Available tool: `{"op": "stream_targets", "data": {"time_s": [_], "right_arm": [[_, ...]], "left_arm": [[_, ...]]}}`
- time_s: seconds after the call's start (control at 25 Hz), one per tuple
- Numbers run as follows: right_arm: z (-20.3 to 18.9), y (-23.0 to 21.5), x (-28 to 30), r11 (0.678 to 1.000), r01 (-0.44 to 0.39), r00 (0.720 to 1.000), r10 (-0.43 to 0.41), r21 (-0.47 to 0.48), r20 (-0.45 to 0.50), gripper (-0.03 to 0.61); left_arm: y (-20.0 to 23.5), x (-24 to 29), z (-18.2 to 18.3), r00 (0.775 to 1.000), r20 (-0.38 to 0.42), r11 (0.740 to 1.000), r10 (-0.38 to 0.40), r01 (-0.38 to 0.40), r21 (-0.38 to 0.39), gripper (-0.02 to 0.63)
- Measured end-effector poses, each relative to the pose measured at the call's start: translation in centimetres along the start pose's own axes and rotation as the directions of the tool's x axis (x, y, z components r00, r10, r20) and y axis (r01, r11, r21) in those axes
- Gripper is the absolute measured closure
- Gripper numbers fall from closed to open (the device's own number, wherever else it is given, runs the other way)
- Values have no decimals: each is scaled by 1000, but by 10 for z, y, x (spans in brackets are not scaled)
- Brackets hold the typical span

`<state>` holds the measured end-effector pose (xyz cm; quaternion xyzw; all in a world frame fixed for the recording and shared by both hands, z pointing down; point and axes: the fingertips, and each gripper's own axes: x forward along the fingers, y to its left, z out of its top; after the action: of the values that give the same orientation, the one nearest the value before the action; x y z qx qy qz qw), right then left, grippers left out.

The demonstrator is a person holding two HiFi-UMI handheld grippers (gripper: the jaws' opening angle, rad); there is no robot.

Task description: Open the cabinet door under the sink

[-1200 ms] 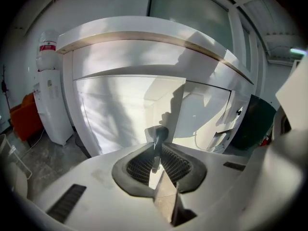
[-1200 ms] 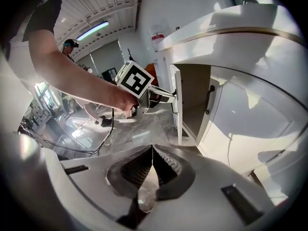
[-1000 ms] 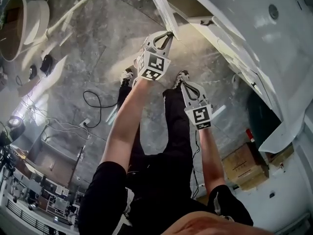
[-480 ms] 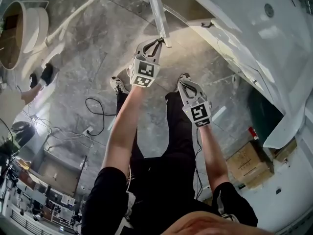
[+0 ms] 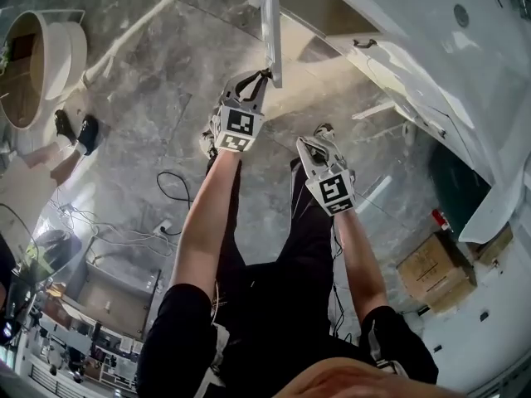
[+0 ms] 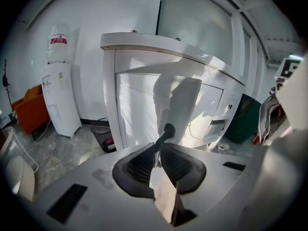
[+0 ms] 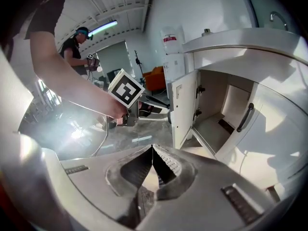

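The white cabinet door (image 5: 270, 23) under the sink stands swung out, edge-on in the head view. My left gripper (image 5: 261, 78) is shut on its black handle (image 6: 168, 129), which sticks up from between the jaws in the left gripper view, with the door panel (image 6: 178, 102) right behind. My right gripper (image 5: 314, 146) hangs lower and to the right, shut with nothing in it. From the right gripper view the open door (image 7: 184, 107) and the bare cabinet inside (image 7: 216, 117) show, with my left gripper (image 7: 126, 93) at the door's edge.
A second cabinet door with a black bar handle (image 7: 245, 117) stays closed to the right. A cardboard box (image 5: 431, 268) and a green bin (image 5: 452, 193) sit by the vanity. Cables (image 5: 174, 185) lie on the floor. A water dispenser (image 6: 60, 95) stands left; another person (image 7: 77, 44) is behind.
The door has swung further out, and my left gripper has come down and left with the handle still in it. The right gripper has drifted slightly down.
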<state>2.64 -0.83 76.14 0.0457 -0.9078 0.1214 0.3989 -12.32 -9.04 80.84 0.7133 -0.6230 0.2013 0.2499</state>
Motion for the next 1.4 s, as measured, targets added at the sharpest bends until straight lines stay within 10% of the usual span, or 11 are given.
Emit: {"op": "stream_targets", "data": {"time_s": [0.68, 1.2, 1.4], "right_arm": [[60, 72, 46, 994, -86, 993, 91, -68, 75, 518], [71, 90, 19, 995, -75, 994, 79, -62, 69, 518], [96, 73, -2, 999, -35, 994, 36, -5, 107, 518]], "left_arm": [[144, -54, -21, 998, -60, 988, 5, 4, 152, 581], [137, -82, -8, 990, -123, 949, -70, 104, 298, 581], [114, -116, 19, 994, -76, 966, -75, 91, 240, 580]]}}
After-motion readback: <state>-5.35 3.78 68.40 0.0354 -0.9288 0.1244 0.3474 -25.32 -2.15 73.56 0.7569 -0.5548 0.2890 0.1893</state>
